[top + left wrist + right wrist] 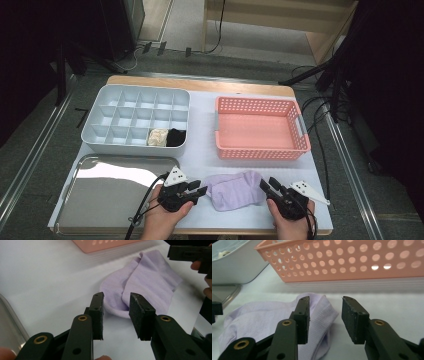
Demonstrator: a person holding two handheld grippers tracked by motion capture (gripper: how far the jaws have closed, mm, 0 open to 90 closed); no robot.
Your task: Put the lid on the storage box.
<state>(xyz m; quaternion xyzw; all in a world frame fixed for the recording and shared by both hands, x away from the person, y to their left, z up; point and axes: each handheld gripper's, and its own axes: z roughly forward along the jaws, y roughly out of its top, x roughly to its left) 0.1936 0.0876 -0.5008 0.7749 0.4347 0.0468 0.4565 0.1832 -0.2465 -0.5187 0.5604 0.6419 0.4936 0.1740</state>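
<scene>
Lilac sock lies left-to-right on the bench between left tongs and right tongs; both part-open, empty.

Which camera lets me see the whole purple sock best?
The high view: the purple sock lies whole on the white table, between both grippers. The left gripper view shows most of it closer up, past open jaws. The right gripper view shows it partly hidden behind a jaw.
</scene>
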